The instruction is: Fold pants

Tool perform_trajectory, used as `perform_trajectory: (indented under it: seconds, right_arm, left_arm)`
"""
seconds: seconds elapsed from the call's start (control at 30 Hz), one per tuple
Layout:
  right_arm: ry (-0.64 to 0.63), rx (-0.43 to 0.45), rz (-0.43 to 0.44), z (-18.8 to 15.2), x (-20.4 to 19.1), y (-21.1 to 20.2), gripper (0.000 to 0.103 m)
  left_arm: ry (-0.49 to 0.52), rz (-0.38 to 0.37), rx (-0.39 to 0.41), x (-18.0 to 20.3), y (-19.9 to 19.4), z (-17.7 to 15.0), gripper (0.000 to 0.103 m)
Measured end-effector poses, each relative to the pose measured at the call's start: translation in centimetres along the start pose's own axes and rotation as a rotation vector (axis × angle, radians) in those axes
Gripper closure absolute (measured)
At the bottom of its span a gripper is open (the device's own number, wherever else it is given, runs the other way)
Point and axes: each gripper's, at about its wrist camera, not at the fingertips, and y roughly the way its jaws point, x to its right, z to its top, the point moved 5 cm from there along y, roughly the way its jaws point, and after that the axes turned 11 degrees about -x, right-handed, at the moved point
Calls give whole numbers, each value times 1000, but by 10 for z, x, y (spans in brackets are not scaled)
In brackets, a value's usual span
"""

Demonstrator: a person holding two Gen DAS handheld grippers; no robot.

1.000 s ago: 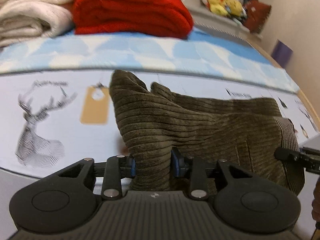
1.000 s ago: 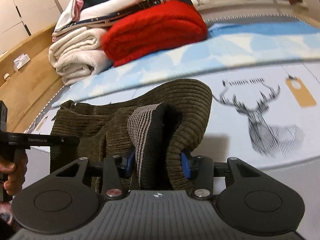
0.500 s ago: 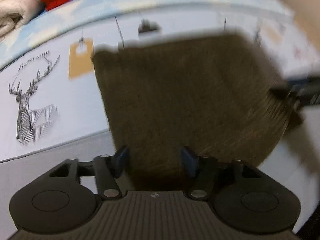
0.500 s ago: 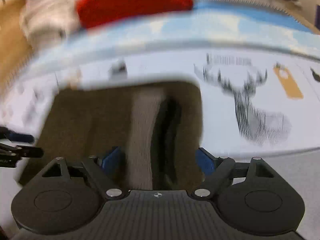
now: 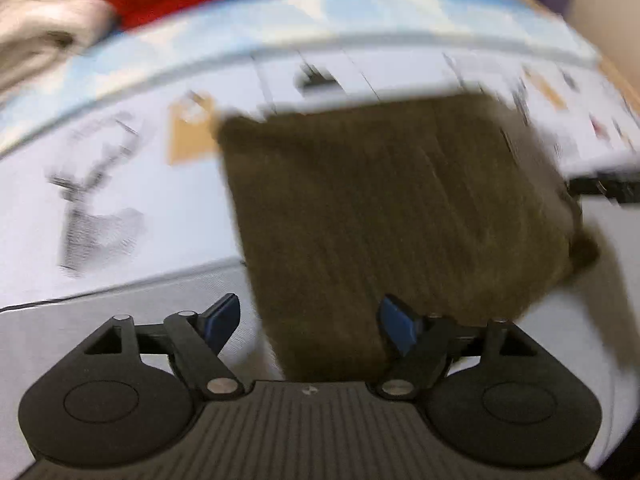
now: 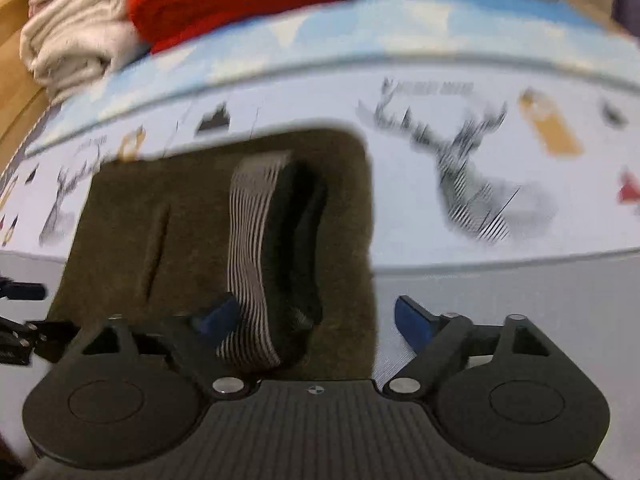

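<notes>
Nearest in the left wrist view, the left gripper (image 5: 310, 320) has its blue-padded fingers spread wide, and nothing is pinched between them. The near edge of the pants (image 5: 384, 216) passes between the fingers, closer to the right one, but whether the cloth touches that pad cannot be told because of the blur. The right gripper (image 6: 316, 318) is also spread wide, and its left pad (image 6: 220, 316) lies over the near edge of the pants (image 6: 192, 220), next to the waistband.

The pants are dark olive-brown, of a soft ribbed cloth like corduroy, folded into a compact, nearly rectangular packet that lies flat. In the right wrist view the waistband (image 6: 252, 248) is turned open and shows a lining with fine black and white stripes, and beside it a dark opening. A long crease runs down the left part of the packet.

The packet rests on a pale bedspread (image 6: 460, 240) printed with a sketched deer (image 6: 460, 168) and orange tags (image 5: 188, 132); its near edge lies on a grey strip.

Farther back there is a band of light blue, then a folded red blanket (image 6: 240, 0) and beside it a pile of cream towels (image 6: 76, 44).
</notes>
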Motion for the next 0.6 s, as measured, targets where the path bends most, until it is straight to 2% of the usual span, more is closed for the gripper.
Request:
perform_trajectory:
  seconds: [0.1, 0.2, 0.4, 0.5, 0.57, 0.6]
  right_arm:
    - [11, 115, -34, 3, -4, -35, 19]
    - [10, 224, -41, -2, -12, -75, 16]
    - [-45, 363, -57, -32, -33, -138, 4]
    - [-45, 385, -56, -54, -43, -150, 1]
    - [-32, 373, -51, -68, -48, -147, 1]
    - [-22, 338, -53, -74, -50, -142, 1]
  left_arm:
    - [-85, 45, 73, -9, -36, -1, 13]
    - [-117, 86, 159, -10, -75, -9, 4]
    - [-136, 121, 331, 12, -141, -42, 1]
    - [-181, 113, 349, 27, -149, -66, 1]
    - [-182, 96, 321, 39, -141, -79, 1]
    - [-176, 88, 297, 44, -136, -84, 1]
